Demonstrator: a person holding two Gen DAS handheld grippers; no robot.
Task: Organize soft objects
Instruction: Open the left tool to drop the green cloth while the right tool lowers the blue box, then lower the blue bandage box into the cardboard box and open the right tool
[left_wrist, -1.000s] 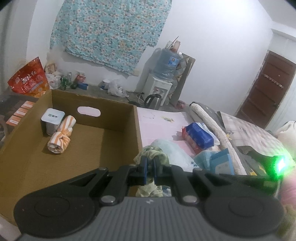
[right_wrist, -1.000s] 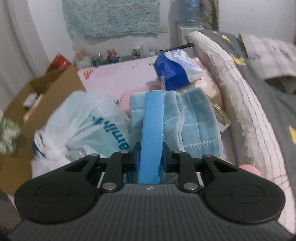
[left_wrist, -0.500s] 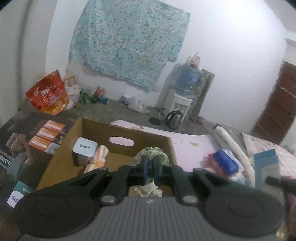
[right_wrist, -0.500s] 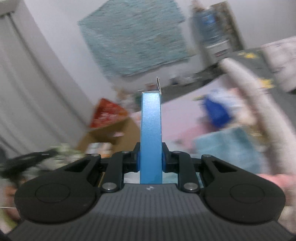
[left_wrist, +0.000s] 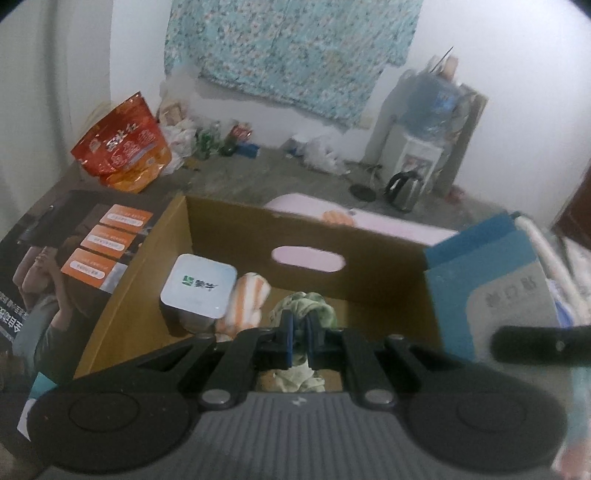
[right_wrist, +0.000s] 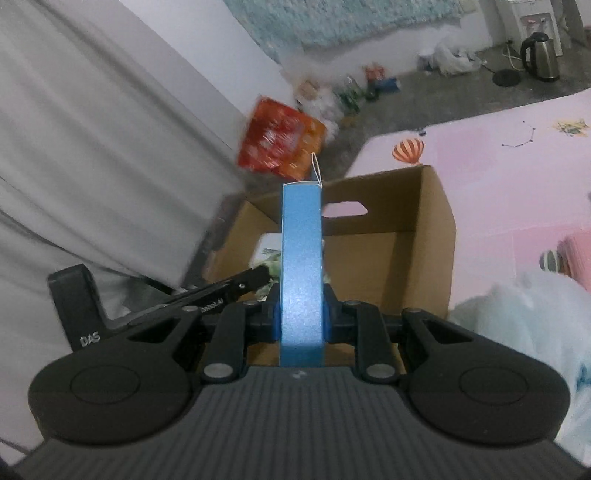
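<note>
My left gripper (left_wrist: 300, 332) is shut on a crumpled green cloth (left_wrist: 303, 310) and holds it over the open cardboard box (left_wrist: 369, 236). In the box lie a white square tub (left_wrist: 199, 286) and an orange-striped rolled cloth (left_wrist: 247, 299). My right gripper (right_wrist: 301, 314) is shut on a flat blue box (right_wrist: 301, 266), held upright above the near edge of the cardboard box (right_wrist: 436, 229). The blue box also shows at the right of the left wrist view (left_wrist: 495, 284). The left gripper's finger (right_wrist: 236, 284) reaches in from the left in the right wrist view.
A red snack bag (left_wrist: 122, 147) stands on the floor behind the box, with bottles and bags along the wall. A water dispenser (left_wrist: 421, 147) and a kettle (left_wrist: 404, 188) stand at the back right. A pink mat (right_wrist: 517, 166) and a white plastic bag (right_wrist: 524, 325) lie right of the box.
Both grippers have moved left from the pile on the mat to over the cardboard box, the left carrying the green cloth, the right lifting the blue box off the towels.
</note>
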